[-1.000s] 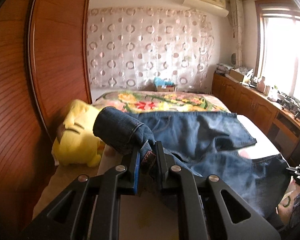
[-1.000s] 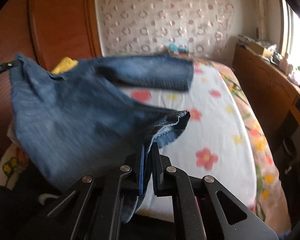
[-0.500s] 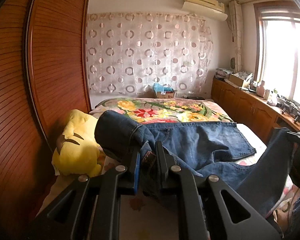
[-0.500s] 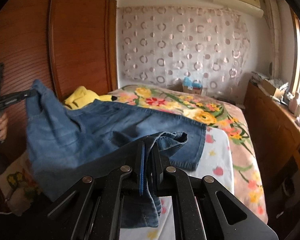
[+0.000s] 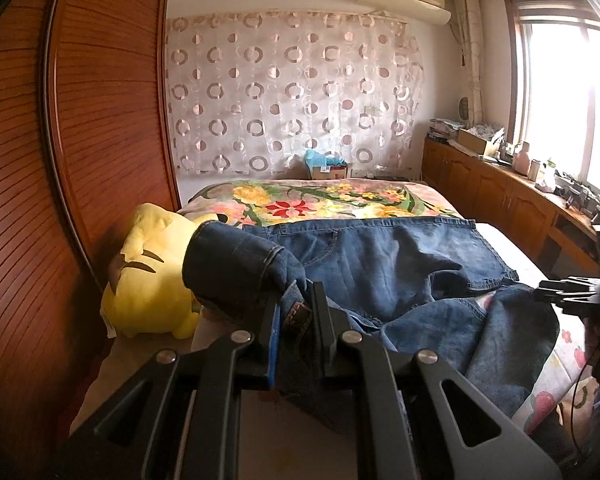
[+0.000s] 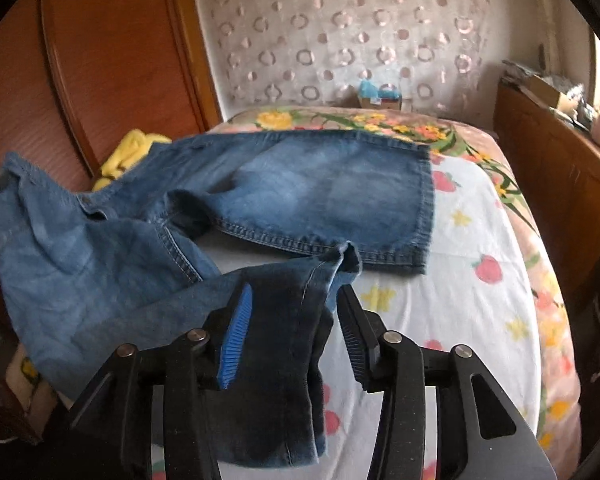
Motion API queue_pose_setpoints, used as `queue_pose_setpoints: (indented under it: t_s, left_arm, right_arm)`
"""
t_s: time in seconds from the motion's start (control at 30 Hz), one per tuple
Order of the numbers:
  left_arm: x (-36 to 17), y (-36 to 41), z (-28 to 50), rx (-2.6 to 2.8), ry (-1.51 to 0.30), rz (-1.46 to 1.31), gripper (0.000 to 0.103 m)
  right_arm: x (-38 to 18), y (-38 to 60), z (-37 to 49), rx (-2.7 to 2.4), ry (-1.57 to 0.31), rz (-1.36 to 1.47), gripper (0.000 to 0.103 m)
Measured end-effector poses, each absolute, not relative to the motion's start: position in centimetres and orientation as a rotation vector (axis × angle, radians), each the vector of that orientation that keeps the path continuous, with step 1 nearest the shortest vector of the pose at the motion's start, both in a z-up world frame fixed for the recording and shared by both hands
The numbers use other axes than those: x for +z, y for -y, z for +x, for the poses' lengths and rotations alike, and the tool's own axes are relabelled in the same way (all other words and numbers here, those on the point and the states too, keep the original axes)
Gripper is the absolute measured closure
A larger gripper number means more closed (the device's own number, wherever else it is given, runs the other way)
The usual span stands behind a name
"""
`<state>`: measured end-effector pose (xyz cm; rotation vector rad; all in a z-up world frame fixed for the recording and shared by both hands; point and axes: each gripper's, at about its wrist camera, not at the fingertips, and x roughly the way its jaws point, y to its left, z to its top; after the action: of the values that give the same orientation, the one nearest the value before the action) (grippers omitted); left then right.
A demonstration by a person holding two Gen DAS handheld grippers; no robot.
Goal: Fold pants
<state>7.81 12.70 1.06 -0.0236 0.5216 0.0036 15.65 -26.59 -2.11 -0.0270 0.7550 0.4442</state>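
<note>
Blue jeans (image 5: 380, 264) lie spread across the bed, one leg flat toward the floral blanket. My left gripper (image 5: 294, 308) is shut on a bunched part of the jeans with a brown patch, held just above the mattress. In the right wrist view the jeans (image 6: 320, 184) stretch from left to middle. My right gripper (image 6: 296, 292) has its jaws opening; the dark hem end of the other leg hangs slack between them, and the pads do not press on it. The right gripper (image 5: 568, 292) also shows at the right edge of the left wrist view.
A yellow plush toy (image 5: 148, 276) sits at the bed's left side against the wooden wardrobe (image 5: 60, 160). A floral blanket (image 5: 320, 204) covers the bed's far end. A low wooden cabinet (image 5: 500, 200) with clutter runs along the right. White flowered sheet (image 6: 460, 280) lies under the jeans.
The right gripper moved over the bed and its jaws parted, releasing the leg hem, which now sags. The lifted jeans dropped lower onto the bed. The left gripper kept its grip.
</note>
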Motion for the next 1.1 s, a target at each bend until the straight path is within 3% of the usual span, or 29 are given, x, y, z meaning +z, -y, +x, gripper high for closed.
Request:
queue_pose_setpoints:
  t_s: [0.27, 0.77, 0.8, 0.83, 0.87, 0.93, 1.1]
  left_arm:
    - [0.9, -12.3, 7.7, 0.0, -0.521, -0.019, 0.093]
    - [0.6, -12.4, 8.0, 0.011, -0.517, -0.026, 0.093]
    - [0.6, -12.5, 8.1, 0.013, -0.517, -0.026, 0.093]
    - [0.6, -12.6, 8.1, 0.015, -0.516, -0.027, 0.093]
    - [0.6, -12.7, 8.2, 0.019, -0.516, -0.029, 0.093]
    - [0.8, -12.9, 8.3, 0.027, -0.507, -0.033, 0.093]
    - [2.2, -13.3, 8.8, 0.061, -0.457, -0.038, 0.093]
  right_arm:
    - [-2.2, 30.1, 10.1, 0.415, -0.738, -0.016, 0.049]
    - [-7.2, 29.3, 10.2, 0.52, -0.836, -0.015, 0.048]
    - [-7.3, 29.3, 10.3, 0.528, -0.84, -0.003, 0.05]
    - [-7.3, 29.4, 10.3, 0.535, -0.835, 0.009, 0.059]
    - [-7.3, 29.5, 10.3, 0.554, -0.844, 0.026, 0.077]
    - [-7.3, 29.5, 10.2, 0.565, -0.847, 0.028, 0.087]
    - [-3.6, 30.7, 9.5, 0.583, -0.751, 0.041, 0.094]
